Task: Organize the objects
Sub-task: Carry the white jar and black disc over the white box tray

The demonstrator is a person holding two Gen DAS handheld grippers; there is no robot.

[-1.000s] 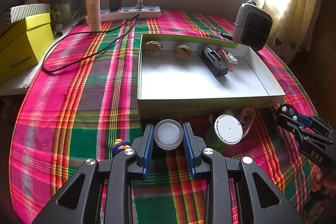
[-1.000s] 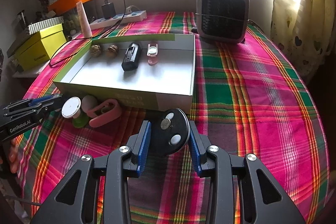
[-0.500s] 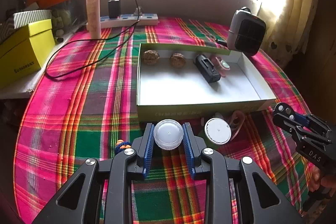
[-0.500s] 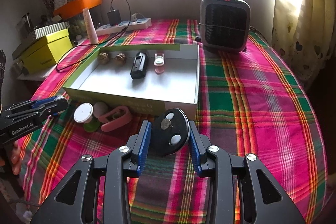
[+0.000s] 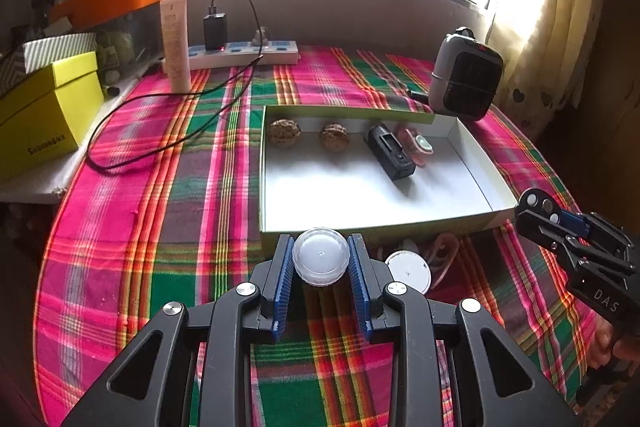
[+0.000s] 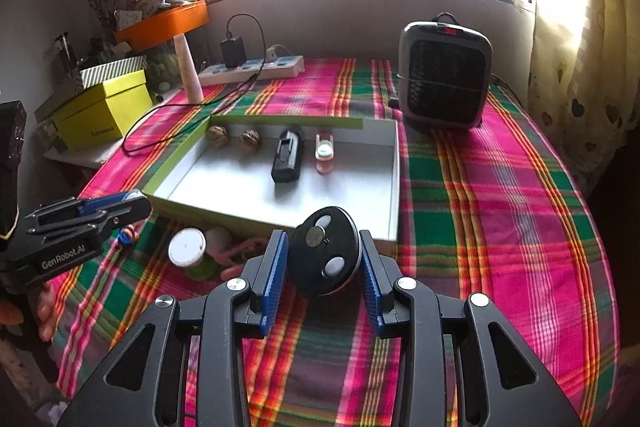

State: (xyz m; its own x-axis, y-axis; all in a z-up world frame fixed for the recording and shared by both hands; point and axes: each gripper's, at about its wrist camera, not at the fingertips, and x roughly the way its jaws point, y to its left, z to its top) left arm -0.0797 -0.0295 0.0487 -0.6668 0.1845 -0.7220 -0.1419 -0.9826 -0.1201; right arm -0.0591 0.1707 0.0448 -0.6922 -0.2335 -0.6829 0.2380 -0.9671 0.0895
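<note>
My left gripper (image 5: 321,259) is shut on a small clear round jar (image 5: 321,261), held just above the near wall of the shallow white-lined box (image 5: 360,195). My right gripper (image 6: 323,259) is shut on a black disc with round buttons (image 6: 325,257), raised over the box's near right corner (image 6: 394,187). Inside the box lie two walnuts (image 5: 285,133) (image 5: 334,137), a black charger block (image 5: 391,151) and a pink clip with a white piece (image 5: 418,146). On the cloth before the box stand a white-capped green bottle (image 6: 188,251) and a pink clip (image 6: 236,255).
A grey fan heater (image 6: 445,77) stands behind the box at right. A power strip with a black charger and cable (image 5: 240,51), a cream tube (image 5: 175,45) and a yellow box (image 5: 42,115) sit at the back left. The plaid cloth (image 6: 500,211) covers the round table.
Both grippers have risen with what they hold, so the box and table look smaller and farther below. The grips have not changed.
</note>
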